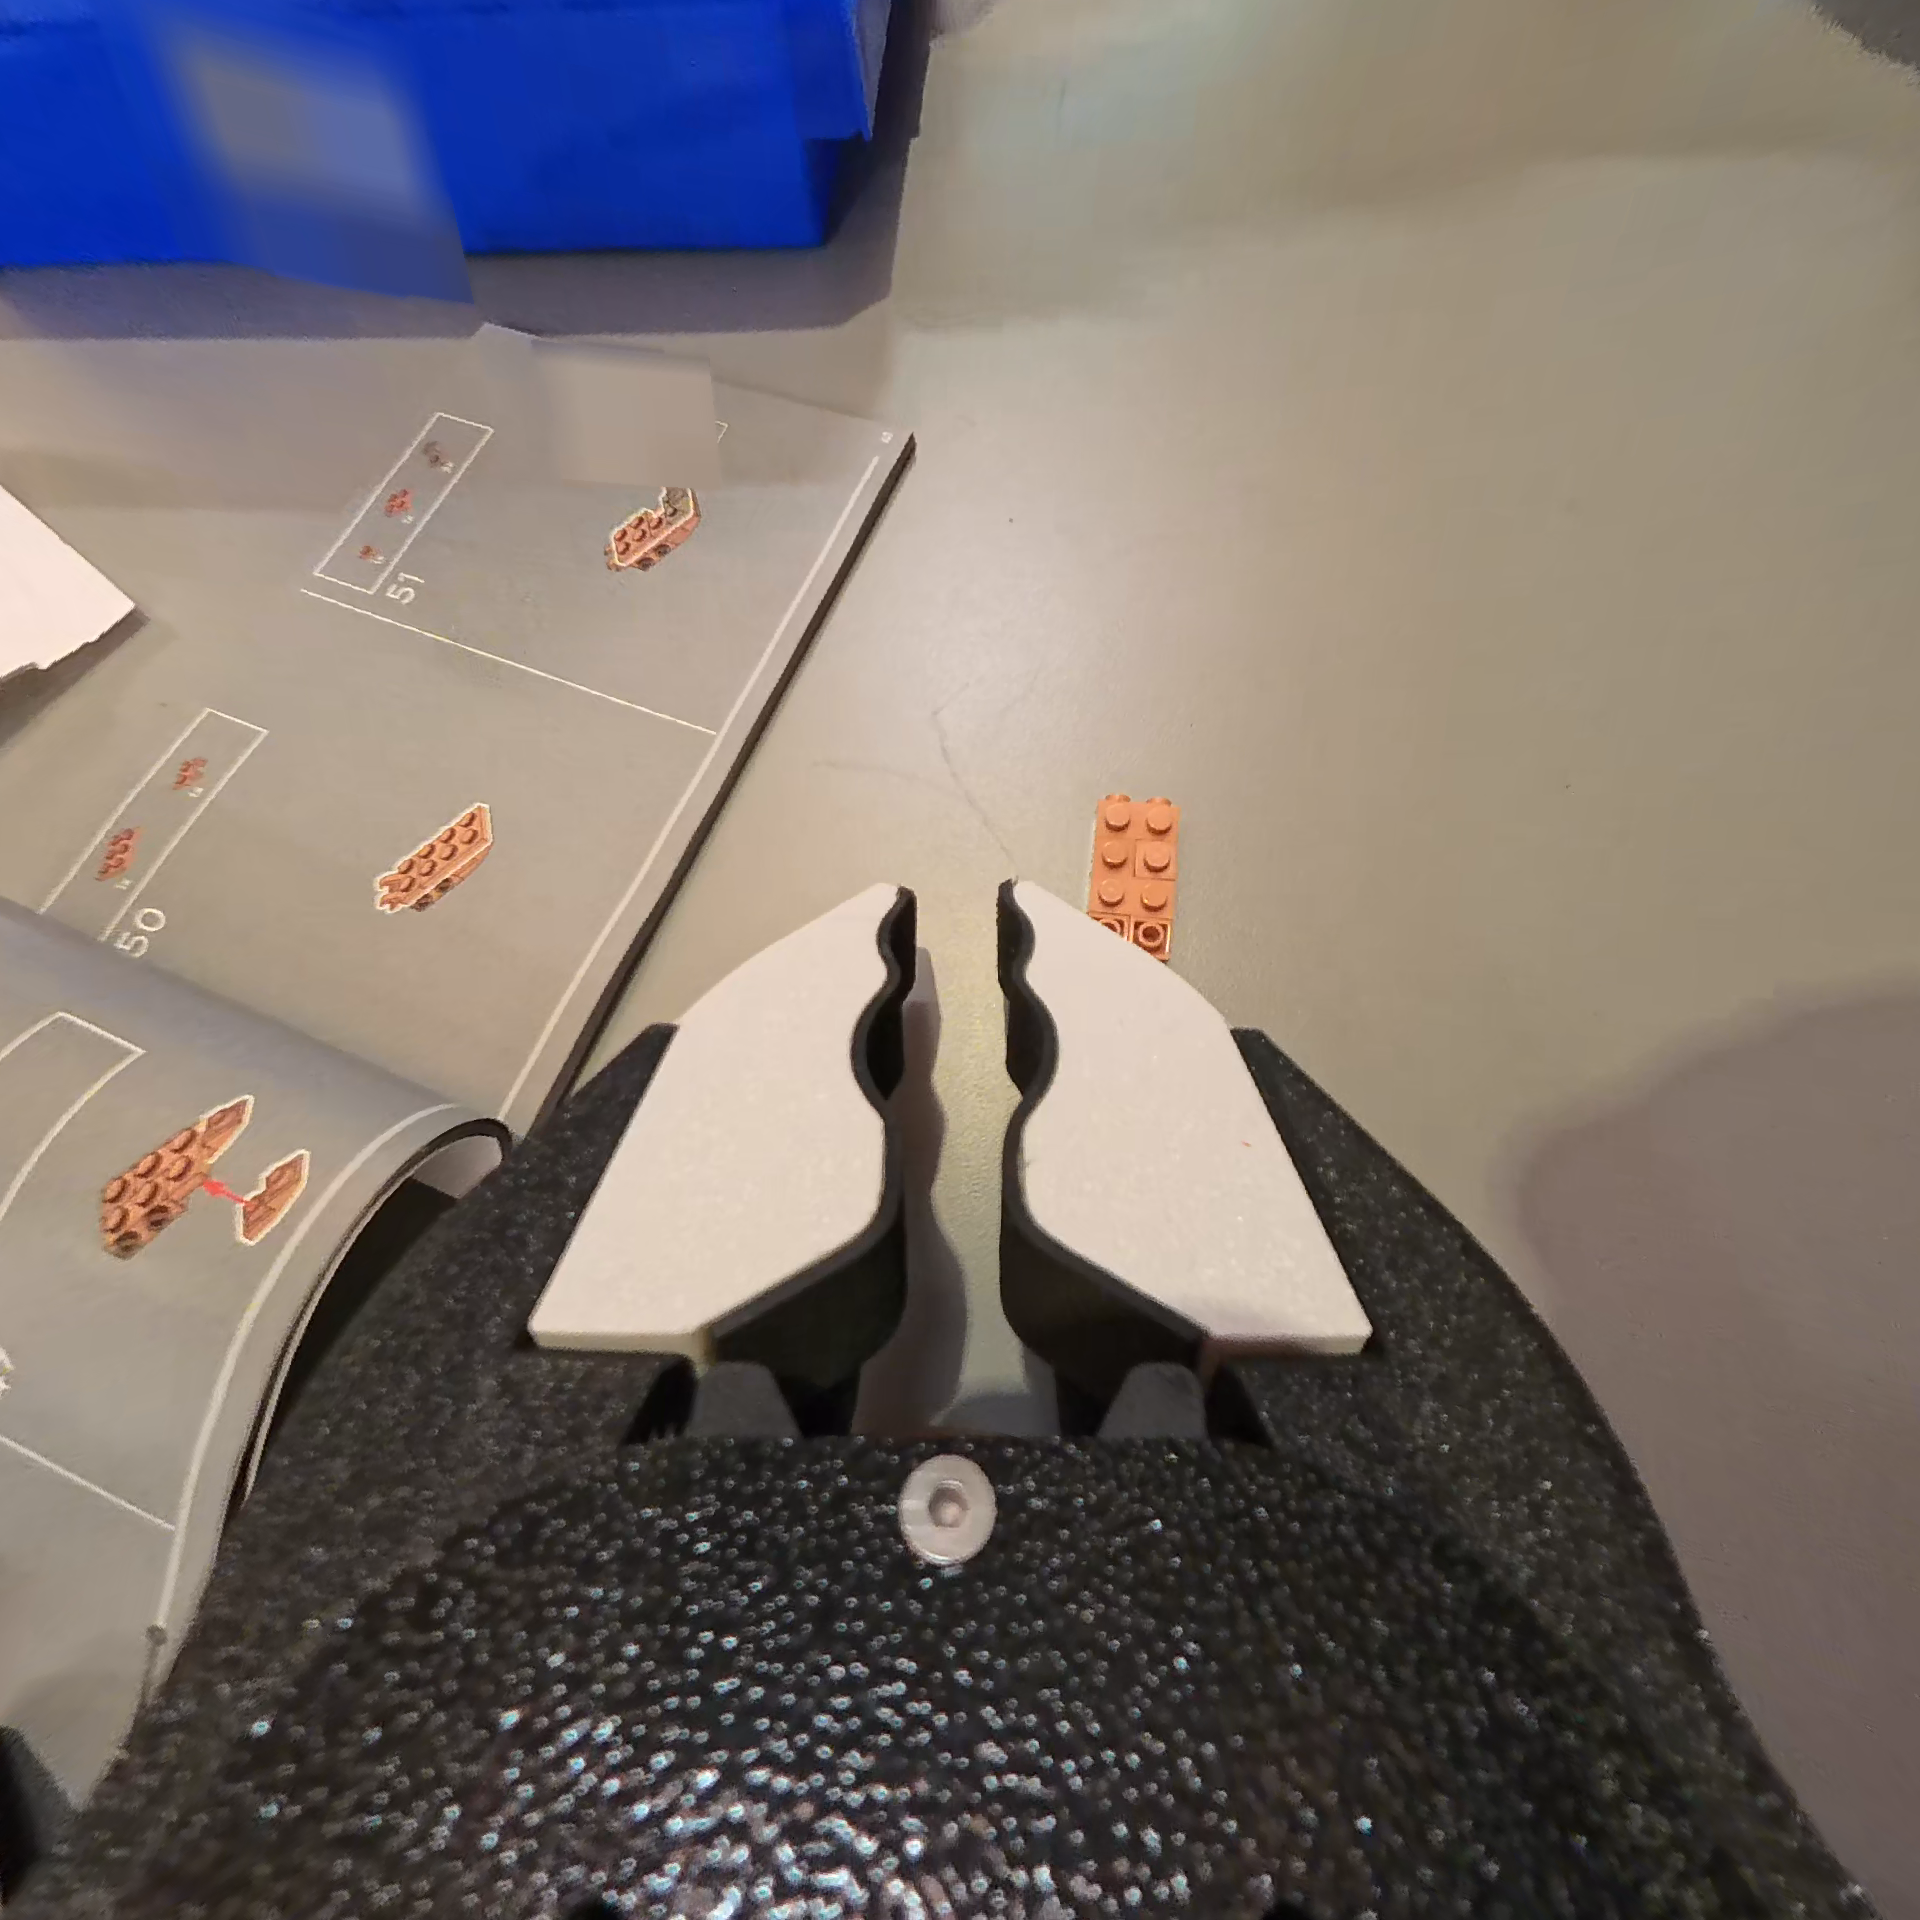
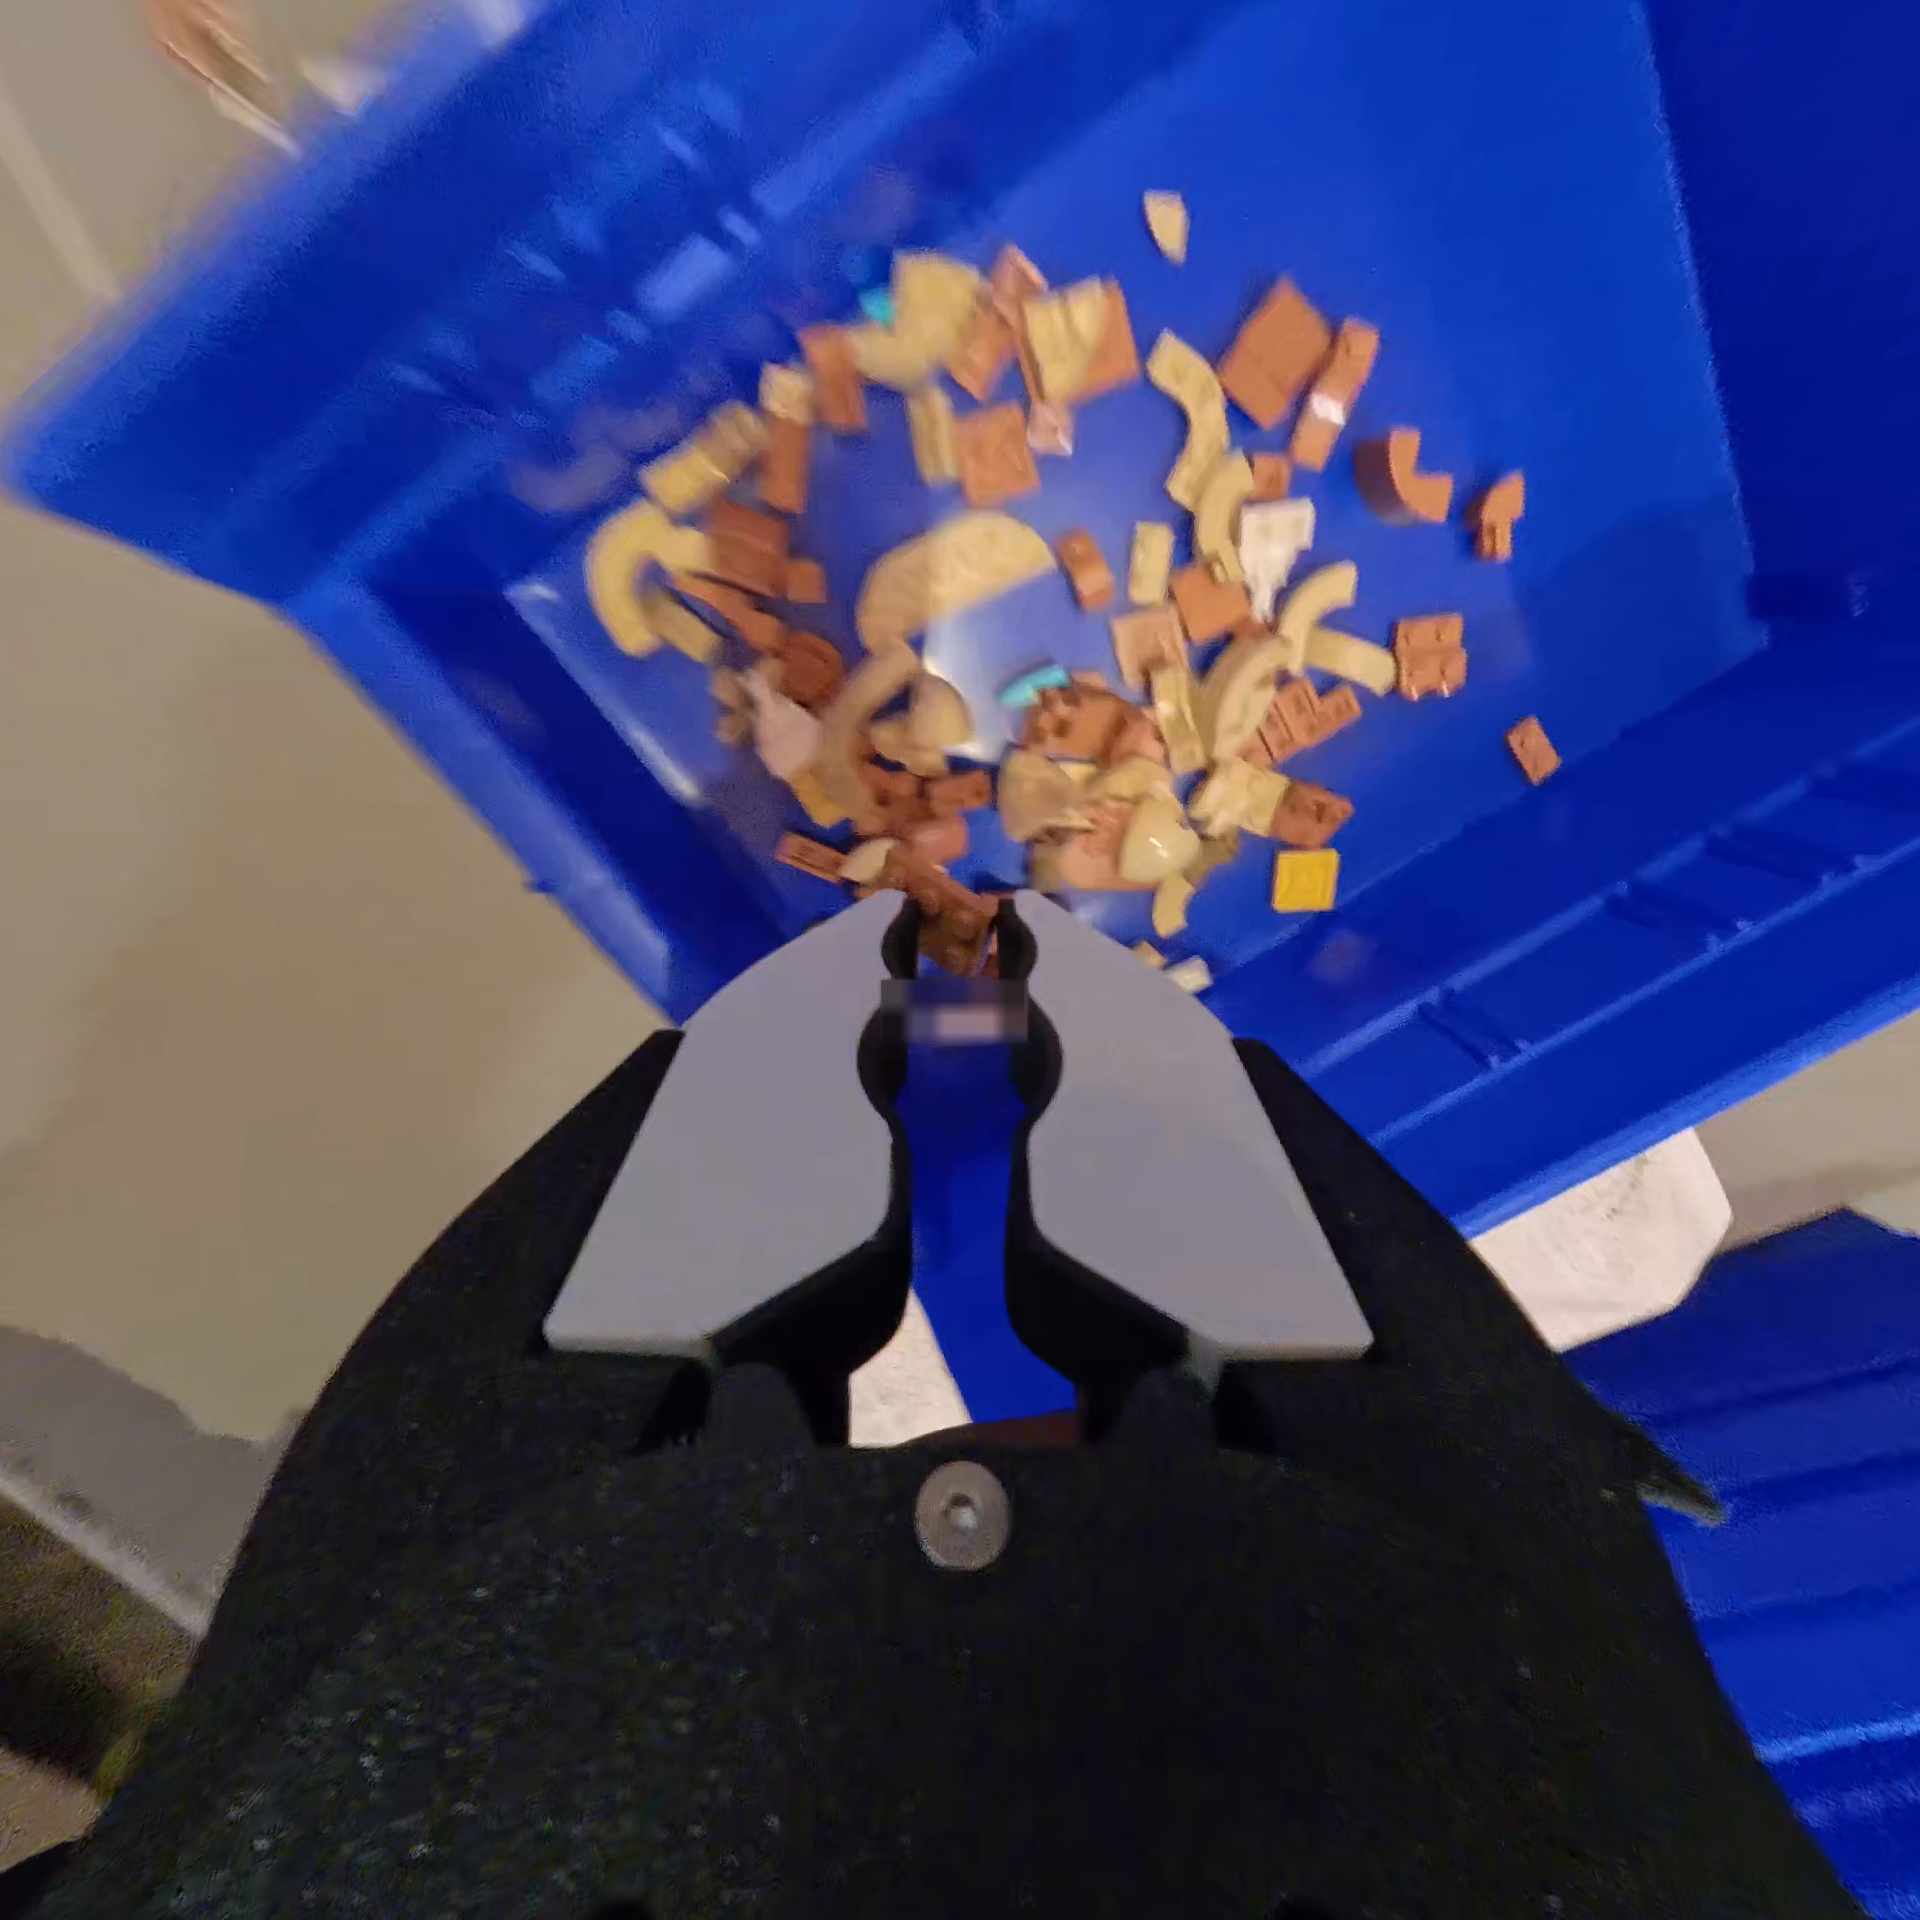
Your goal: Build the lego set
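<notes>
My right gripper tilts down over the blue bin, its jaws narrowed and pinching a small brown brick piece at the tips. Just beyond lies the bin's heap of tan and brown pieces, blurred.

My left gripper points low along the tabletop, jaws narrow with only bare surface between them. An orange studded plate lies just beside its right fingertip, the open instruction booklet lying left of that plate.
</notes>
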Demonstrator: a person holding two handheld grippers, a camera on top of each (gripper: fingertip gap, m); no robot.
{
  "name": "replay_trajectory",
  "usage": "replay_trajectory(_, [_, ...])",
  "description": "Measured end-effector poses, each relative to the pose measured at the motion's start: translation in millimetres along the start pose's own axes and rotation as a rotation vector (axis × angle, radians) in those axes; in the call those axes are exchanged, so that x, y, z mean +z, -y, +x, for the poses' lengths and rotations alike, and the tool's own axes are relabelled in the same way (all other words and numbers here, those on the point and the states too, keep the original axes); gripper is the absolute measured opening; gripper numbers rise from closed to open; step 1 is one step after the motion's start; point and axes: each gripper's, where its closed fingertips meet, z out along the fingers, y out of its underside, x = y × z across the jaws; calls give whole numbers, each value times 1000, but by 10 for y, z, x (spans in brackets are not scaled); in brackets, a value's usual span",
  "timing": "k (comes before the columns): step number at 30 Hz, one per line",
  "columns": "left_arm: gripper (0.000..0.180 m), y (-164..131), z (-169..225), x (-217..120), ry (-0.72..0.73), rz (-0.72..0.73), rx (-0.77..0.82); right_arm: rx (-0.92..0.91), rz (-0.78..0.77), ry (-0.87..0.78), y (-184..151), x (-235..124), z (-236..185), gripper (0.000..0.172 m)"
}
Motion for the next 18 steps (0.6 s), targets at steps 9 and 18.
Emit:
replay_trajectory(9, [14, 8, -30, 2, 9, 5, -14, -247, 351, 253, 475, -228, -1693, 14])
replay_trajectory(18, [14, 4, -47, 3, 19, 4, -11, -289, 373, 395, 788, 504, -2482, 14])
